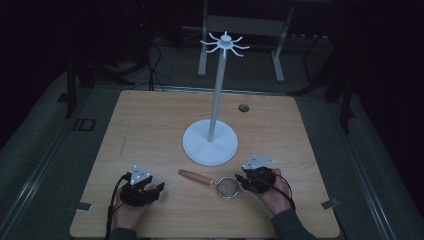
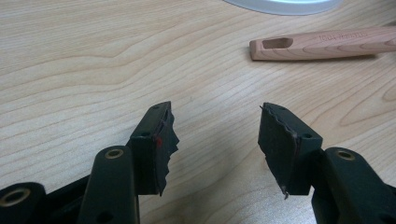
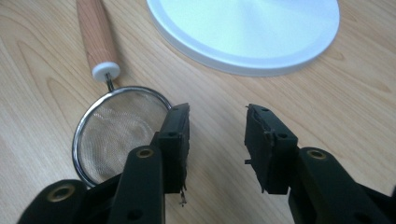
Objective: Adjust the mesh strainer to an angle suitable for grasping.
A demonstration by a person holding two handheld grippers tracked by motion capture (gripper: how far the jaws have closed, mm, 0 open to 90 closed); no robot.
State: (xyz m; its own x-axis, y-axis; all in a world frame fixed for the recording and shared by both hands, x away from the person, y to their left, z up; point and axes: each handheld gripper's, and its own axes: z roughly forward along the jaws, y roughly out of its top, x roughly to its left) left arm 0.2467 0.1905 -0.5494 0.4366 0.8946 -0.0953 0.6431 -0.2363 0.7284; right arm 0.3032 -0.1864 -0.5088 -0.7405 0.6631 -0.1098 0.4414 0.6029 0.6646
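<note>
A small mesh strainer [image 1: 227, 187] with a wooden handle [image 1: 195, 176] lies flat near the table's front, handle pointing left. My right gripper [image 1: 241, 181] sits just right of the mesh bowl, low over the wood. In the right gripper view its jaws [image 3: 217, 109] stand open with only bare table between them, and the strainer's rim [image 3: 116, 135] lies beside the left jaw. My left gripper [image 1: 159, 190] rests at the front left, open [image 2: 217, 109] and holding nothing. The handle's end [image 2: 322, 44] lies ahead of it to the right.
A white stand [image 1: 216, 100] with a round base [image 1: 210, 142] and a crown of hooks [image 1: 225, 44] rises at the table's middle. A dark cable hole [image 1: 243, 108] sits behind it. Metal brackets [image 1: 329, 203] mark the front corners.
</note>
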